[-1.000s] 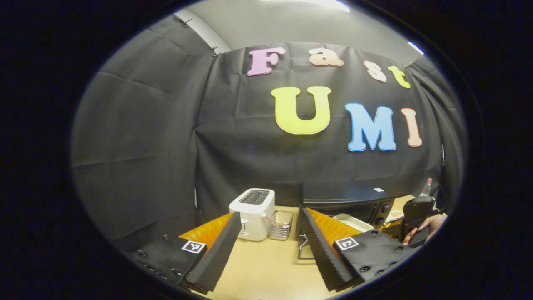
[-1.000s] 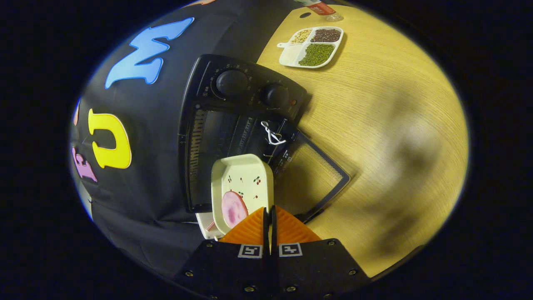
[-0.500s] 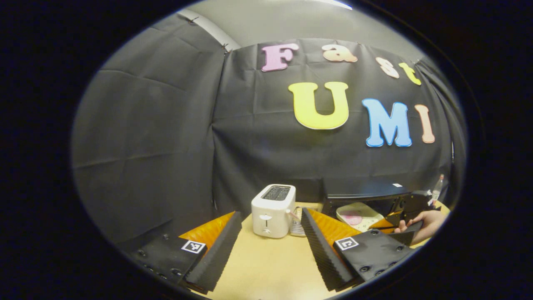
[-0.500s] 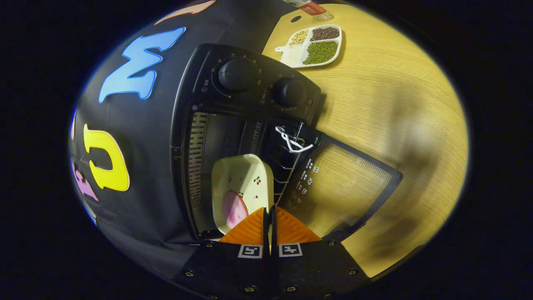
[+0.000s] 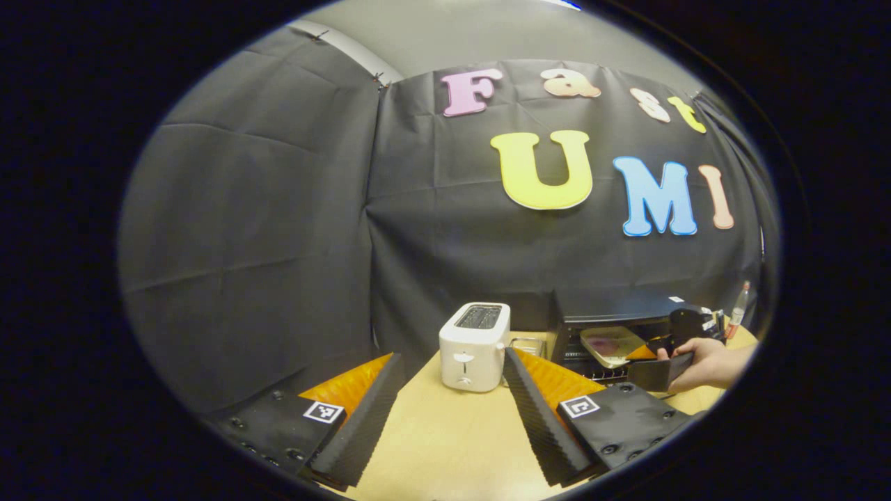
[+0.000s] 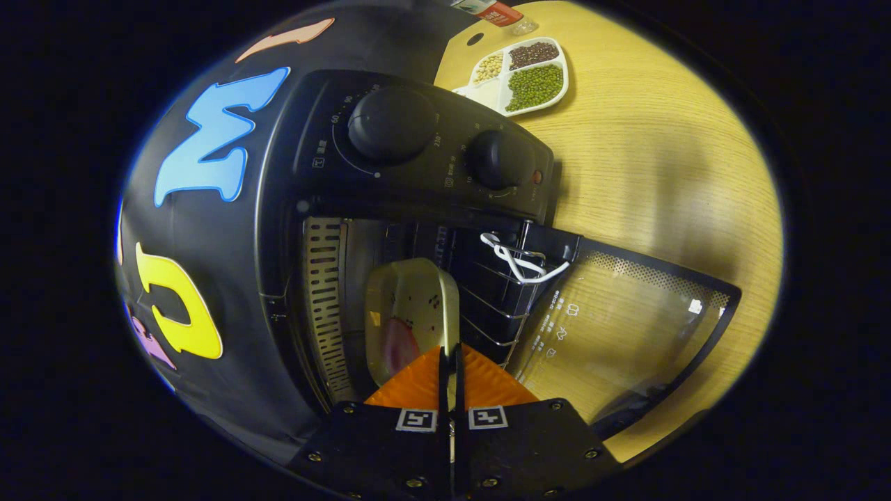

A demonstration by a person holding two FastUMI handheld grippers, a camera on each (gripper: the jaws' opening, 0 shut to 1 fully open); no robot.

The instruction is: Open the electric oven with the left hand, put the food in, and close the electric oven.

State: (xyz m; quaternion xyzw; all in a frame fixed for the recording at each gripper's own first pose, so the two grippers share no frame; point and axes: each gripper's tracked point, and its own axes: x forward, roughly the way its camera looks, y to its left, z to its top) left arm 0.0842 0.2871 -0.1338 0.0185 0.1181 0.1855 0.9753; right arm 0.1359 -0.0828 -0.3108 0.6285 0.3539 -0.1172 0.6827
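Observation:
The black electric oven (image 6: 418,153) stands with its glass door (image 6: 626,327) folded down onto the table. A cream dish (image 6: 411,306) carrying a pink slice of food (image 6: 398,346) is partly inside the oven cavity, above the wire rack (image 6: 501,306). My right gripper (image 6: 450,358) is shut on the dish's near rim. In the left gripper view my left gripper (image 5: 452,396) hangs open over the table with nothing between its fingers; farther right there, a hand (image 5: 706,362) holds the other gripper at the oven (image 5: 612,316) with the dish (image 5: 612,344) going in.
A white toaster (image 5: 473,344) stands on the wooden table (image 5: 452,445) left of the oven. A divided tray of beans (image 6: 522,73) and a bottle (image 6: 487,10) lie beyond the oven. A white cord (image 6: 518,261) hangs on the rack's edge.
My right gripper has carried the dish forward from in front of the open oven into its cavity. The left gripper has drawn back and turned left, still open.

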